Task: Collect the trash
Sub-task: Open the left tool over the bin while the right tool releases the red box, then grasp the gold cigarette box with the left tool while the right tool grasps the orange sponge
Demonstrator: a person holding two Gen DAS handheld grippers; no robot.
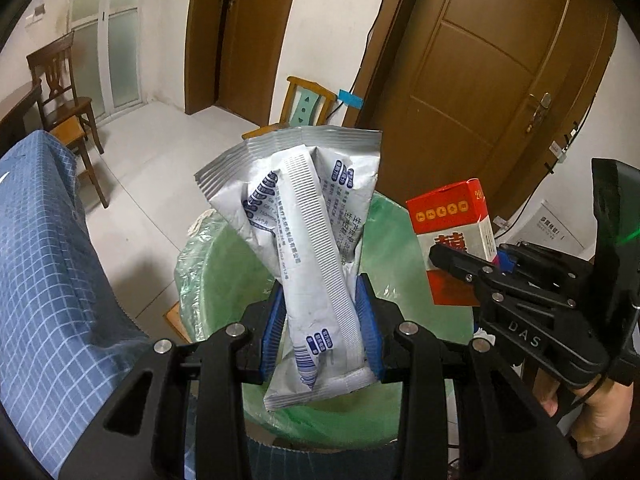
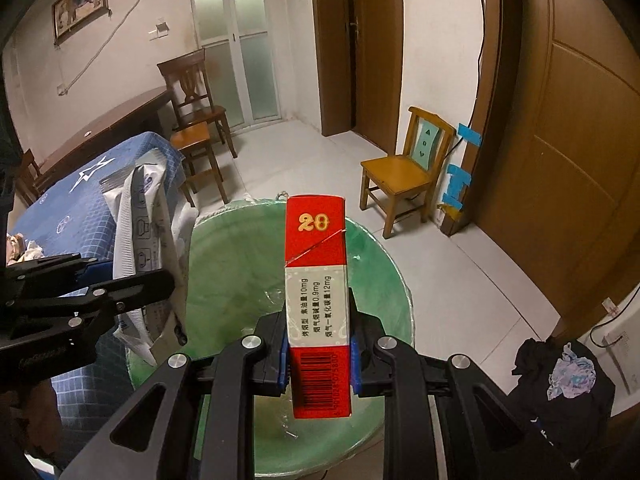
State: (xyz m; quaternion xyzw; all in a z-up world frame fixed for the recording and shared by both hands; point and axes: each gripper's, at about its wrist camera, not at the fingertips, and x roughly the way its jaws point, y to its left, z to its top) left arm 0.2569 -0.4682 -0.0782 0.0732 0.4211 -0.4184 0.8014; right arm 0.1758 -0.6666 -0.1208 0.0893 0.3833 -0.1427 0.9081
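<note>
Two pieces of trash are hanging over the green bin. The left gripper is pinching the white wrapper, and the right gripper is squeezing the red box. Next, both probably need to let go.

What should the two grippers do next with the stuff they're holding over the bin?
Probably open both: the left gripper pinches a white wrapper and the right gripper a red cigarette box, both above the green-lined trash bin.
</note>
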